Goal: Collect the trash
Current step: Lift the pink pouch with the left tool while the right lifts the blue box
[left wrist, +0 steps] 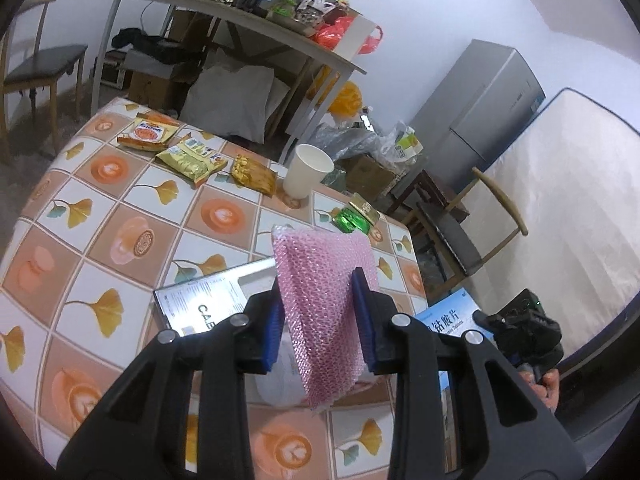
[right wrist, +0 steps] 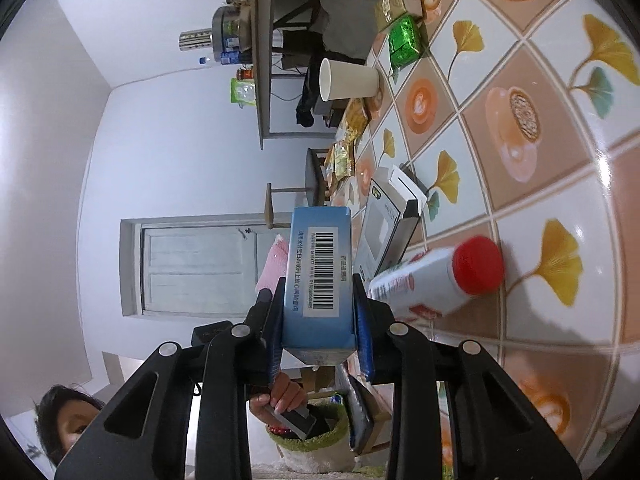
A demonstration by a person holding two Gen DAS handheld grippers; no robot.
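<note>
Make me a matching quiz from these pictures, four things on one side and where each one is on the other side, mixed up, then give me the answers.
Things:
1. pink bubble wrap
2. blue box
3. paper cup
4. bottle

Places:
A. lying on its side on the table
B. between the left gripper's pads
C. standing upright on the table
D. between the right gripper's pads

Pairs: 1-B, 2-D, 3-C, 4-A
</note>
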